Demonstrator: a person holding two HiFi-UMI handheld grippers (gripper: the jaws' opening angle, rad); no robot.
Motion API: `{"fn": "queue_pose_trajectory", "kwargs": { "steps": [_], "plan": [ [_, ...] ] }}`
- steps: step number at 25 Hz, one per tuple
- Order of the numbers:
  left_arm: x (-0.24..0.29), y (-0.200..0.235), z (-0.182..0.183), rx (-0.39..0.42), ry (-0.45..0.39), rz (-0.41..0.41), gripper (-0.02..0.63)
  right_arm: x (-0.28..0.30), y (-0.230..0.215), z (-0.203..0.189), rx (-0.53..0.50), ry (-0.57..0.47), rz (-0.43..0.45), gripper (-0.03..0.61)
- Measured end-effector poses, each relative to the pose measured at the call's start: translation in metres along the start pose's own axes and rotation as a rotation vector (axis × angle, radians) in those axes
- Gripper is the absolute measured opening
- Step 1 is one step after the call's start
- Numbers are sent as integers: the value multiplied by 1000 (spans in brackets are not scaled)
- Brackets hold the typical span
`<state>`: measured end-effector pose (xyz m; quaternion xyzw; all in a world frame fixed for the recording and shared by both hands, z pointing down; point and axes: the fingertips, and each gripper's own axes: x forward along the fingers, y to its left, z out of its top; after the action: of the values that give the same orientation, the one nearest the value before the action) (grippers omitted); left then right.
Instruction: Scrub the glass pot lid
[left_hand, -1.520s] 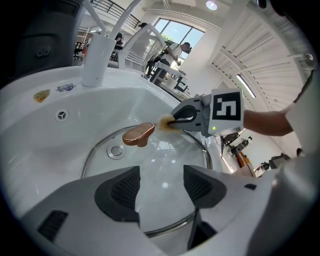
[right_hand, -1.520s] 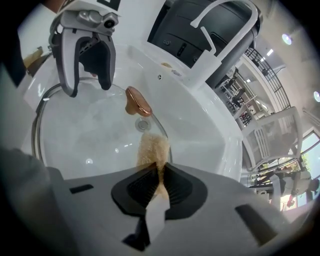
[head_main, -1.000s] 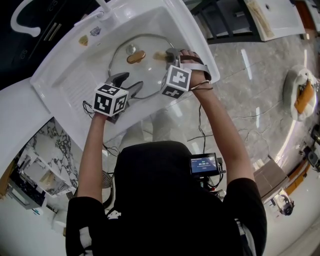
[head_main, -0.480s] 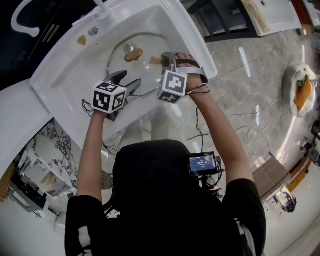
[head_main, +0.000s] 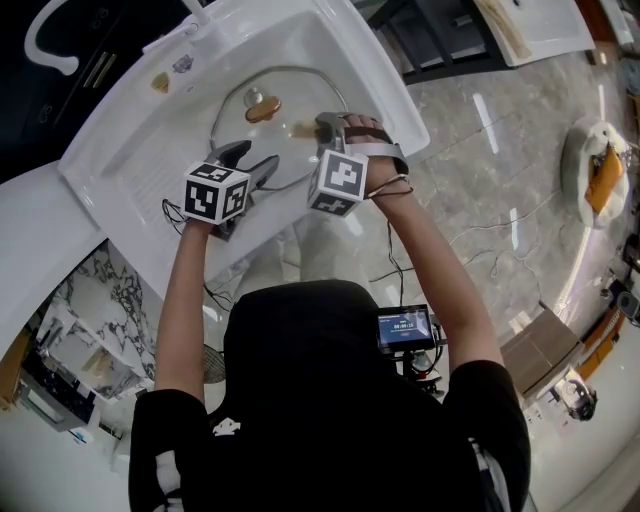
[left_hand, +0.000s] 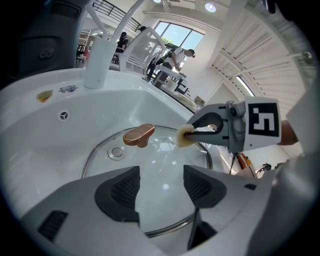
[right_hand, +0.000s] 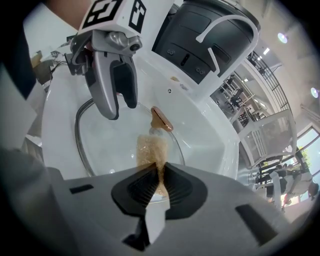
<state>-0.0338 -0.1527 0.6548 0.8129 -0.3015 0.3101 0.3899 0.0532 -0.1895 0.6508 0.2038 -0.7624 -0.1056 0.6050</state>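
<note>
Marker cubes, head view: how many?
2. Left cube is over the sink's near side; right cube is beside it, by the lid's near edge. None look hidden.

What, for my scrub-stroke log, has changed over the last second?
The right gripper, shut on the sponge, slid it slightly leftward and nearer the person across the lid. Nothing was grabbed or released. The left gripper stays open over the lid's near edge; the lid stays in the sink.

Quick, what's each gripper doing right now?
Left gripper: open, empty, over the glass lid.
Right gripper: shut on the tan sponge.
</note>
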Motion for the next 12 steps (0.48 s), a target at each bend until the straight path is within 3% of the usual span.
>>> {"fn": "queue_pose_trajectory", "kwargs": {
  "steps": [12],
  "plan": [
    [0, 0, 1, -1, -17, 4, 270, -14, 11, 5, 40, -20, 16, 15]
  ]
}}
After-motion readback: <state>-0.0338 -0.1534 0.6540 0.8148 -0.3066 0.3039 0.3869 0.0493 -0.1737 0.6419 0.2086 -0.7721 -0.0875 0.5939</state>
